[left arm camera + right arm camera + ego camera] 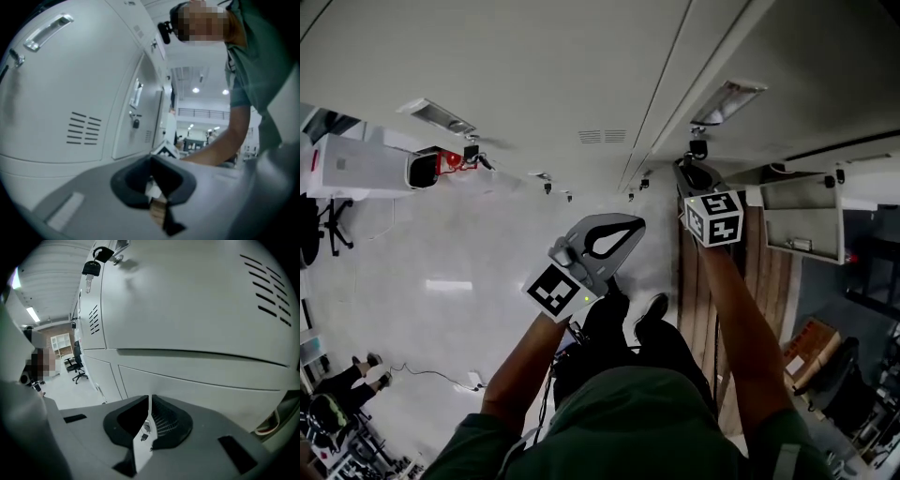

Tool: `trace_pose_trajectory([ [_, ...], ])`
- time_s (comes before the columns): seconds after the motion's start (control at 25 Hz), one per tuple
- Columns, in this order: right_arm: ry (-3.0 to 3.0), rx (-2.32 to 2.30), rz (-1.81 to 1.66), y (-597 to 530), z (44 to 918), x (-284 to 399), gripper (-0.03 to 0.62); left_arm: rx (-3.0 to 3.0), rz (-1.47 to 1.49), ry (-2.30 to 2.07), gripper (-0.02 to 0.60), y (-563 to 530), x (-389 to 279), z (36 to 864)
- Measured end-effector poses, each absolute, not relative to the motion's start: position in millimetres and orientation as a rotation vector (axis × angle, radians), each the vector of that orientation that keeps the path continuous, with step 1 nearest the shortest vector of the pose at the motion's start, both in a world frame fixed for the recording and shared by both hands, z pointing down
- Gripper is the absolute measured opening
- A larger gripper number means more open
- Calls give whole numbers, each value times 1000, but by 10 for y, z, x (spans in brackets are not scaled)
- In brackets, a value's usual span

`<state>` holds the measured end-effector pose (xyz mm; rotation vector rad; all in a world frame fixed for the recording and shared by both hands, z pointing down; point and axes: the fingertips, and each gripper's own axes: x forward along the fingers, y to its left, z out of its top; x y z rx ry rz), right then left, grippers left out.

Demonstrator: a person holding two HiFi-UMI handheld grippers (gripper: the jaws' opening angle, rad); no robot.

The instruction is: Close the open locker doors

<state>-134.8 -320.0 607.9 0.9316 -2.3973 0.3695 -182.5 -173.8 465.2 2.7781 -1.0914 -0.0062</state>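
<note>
White locker fronts (534,75) fill the top of the head view. One door (802,220) stands swung out at the right. Another white panel (356,167) juts out at the left beside a red item (450,159). My left gripper (619,225) is shut on nothing and hangs in front of the lockers, short of them. Its own view shows the shut jaws (151,164) below a vented door (84,129) and a padlock (135,123). My right gripper (694,173) is shut and empty, close to a locker door (197,305); its jaws (149,401) meet in a thin line.
A key (91,268) hangs in a lock at the upper left of the right gripper view. Office chairs (77,366) stand down the aisle. Wooden boards (764,281) and a cardboard box (811,342) lie at the right. The person's legs and shoes (628,314) are below.
</note>
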Motion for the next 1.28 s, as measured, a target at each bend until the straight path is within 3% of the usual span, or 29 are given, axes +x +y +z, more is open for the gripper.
trace_pose_trajectory([
  [0.6, -2467, 1031, 341, -2914, 5338, -904, 23, 2871, -54, -923, -3, -1822, -1490, 4124],
  [0.92, -2502, 1178, 321, -2532, 4866, -63, 25, 2897, -31, -839, -3, -1853, -978, 3992],
  [1.28, -2410, 1322, 243, -2329, 4694, 1303, 25, 2936, 41, -656, -3, -1921, 95, 4010],
])
